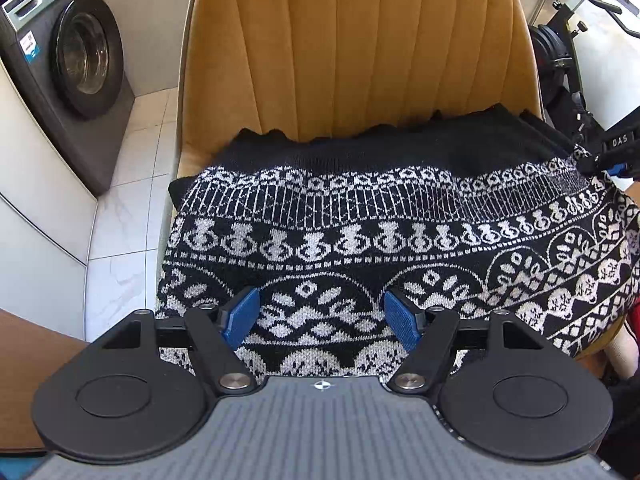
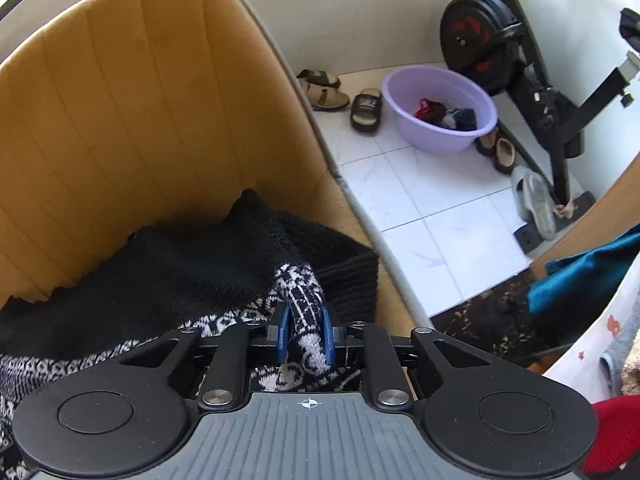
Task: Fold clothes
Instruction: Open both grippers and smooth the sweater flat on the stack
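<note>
Chair [image 1: 360,40] fills the view, mustard yellow, and the black-and-white sweater [image 1: 360,240] lies spread across its seat. Left gripper [image 1: 322,318] hovers over the near patterned part, blue pads wide apart, holding nothing. Right gripper [image 2: 305,334] is clamped on a raised fold at the sweater's right edge.
</note>
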Demonstrator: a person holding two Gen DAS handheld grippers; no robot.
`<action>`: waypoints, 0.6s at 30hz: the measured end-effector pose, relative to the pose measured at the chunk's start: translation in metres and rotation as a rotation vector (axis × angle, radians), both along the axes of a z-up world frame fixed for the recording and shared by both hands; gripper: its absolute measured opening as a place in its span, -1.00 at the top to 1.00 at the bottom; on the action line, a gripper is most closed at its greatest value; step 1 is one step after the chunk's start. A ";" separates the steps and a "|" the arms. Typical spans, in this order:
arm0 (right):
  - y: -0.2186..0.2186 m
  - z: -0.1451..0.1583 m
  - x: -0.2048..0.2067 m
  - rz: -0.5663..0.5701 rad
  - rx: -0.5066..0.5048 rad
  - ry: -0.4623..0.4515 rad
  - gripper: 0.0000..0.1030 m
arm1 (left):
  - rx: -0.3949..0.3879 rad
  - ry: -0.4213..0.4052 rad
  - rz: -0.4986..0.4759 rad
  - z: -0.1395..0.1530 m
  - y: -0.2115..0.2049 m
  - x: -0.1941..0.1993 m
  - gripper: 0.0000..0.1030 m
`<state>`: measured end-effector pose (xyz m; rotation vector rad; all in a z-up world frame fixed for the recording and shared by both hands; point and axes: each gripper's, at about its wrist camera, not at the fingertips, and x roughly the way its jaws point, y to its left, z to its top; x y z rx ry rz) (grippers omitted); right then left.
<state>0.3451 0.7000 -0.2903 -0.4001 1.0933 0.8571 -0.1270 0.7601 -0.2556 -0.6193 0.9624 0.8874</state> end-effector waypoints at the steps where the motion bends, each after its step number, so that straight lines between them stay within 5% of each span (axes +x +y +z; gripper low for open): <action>1: 0.000 0.000 0.004 -0.030 0.001 -0.007 0.79 | -0.010 0.001 0.001 -0.001 0.000 -0.001 -0.41; 5: -0.011 0.003 0.004 -0.119 0.020 0.022 0.69 | -0.065 -0.003 0.012 -0.002 0.002 -0.005 -0.57; 7: -0.018 0.013 -0.005 -0.144 0.044 -0.033 0.29 | -0.094 -0.008 0.028 -0.001 0.003 -0.008 -0.62; 9: -0.035 0.030 -0.017 -0.171 0.095 -0.123 -0.37 | -0.109 -0.010 0.039 -0.001 0.004 -0.009 -0.70; 14: -0.066 0.041 -0.055 -0.063 0.133 -0.158 -0.71 | -0.121 0.001 0.055 0.004 -0.003 -0.007 -0.73; 18: -0.082 0.016 -0.084 0.003 0.064 -0.099 -0.74 | -0.134 0.007 0.063 0.008 -0.010 -0.006 -0.74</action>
